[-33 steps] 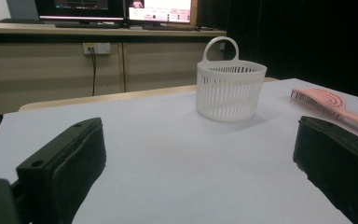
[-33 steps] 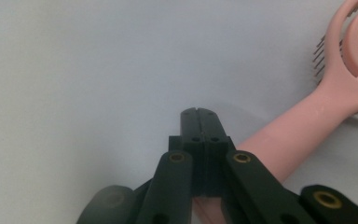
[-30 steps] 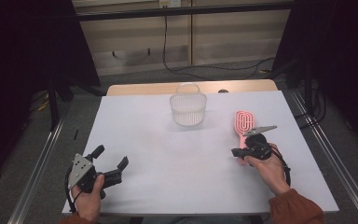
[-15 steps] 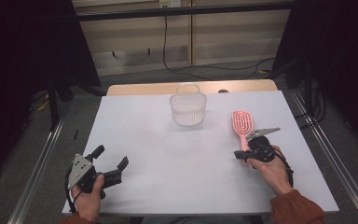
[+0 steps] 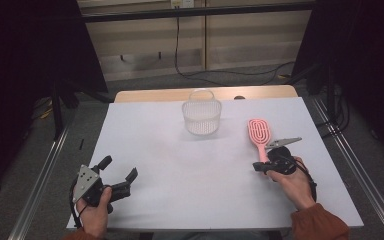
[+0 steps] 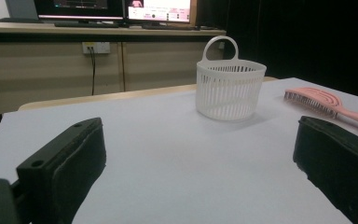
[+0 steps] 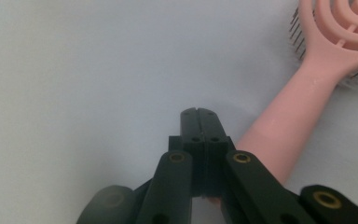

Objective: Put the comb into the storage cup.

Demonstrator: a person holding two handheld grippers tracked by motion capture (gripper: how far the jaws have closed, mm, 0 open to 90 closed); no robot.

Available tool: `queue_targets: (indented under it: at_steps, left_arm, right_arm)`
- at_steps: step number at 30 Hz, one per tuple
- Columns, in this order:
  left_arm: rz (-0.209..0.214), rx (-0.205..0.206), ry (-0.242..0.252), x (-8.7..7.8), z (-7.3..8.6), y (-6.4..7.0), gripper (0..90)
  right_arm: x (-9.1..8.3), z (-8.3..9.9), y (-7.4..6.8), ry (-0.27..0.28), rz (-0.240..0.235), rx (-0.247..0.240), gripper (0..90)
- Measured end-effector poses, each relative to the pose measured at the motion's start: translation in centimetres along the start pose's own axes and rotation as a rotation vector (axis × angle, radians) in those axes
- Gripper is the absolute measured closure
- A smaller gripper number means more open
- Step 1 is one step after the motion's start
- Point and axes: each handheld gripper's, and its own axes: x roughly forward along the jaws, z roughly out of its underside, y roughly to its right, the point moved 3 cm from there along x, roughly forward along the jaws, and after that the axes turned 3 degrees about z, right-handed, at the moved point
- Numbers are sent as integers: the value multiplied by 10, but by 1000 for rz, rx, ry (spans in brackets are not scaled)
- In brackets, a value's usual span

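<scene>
We have the pink brush (image 5: 258, 132) lying near the desk's (image 5: 180, 200) right edge, handle toward us. Our right gripper (image 7: 198, 113) is clenched empty beside that handle; the left gripper (image 5: 116, 176) rests released near the front-left corner. Next we should spread the right jaws and take the handle, probably for the basket (image 5: 201, 116).

A white slatted basket (image 5: 201, 118) stands upright on the white table (image 5: 155, 150).

White basket (image 6: 230, 91) and pink hairbrush (image 6: 328, 105) beyond spread fingers (image 6: 65, 163).
</scene>
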Motion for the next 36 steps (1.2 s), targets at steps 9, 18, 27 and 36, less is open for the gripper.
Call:
queue_targets:
  at_steps: [9, 18, 27, 36]
  left_arm:
    - [0, 3, -12, 0, 1, -1, 24]
    - [2, 0, -12, 0, 1, -1, 24]
    - [2, 2, -11, 0, 1, -1, 24]
    - [5, 2, -10, 0, 1, 0, 24]
  right_arm:
    - [-1, 4, 6, -20, 5, 7, 900]
    - [-3, 6, 7, -28, 13, 4, 900]
    - [-7, 9, 14, -30, 30, 4, 900]
    - [-12, 11, 22, -35, 56, 20, 900]
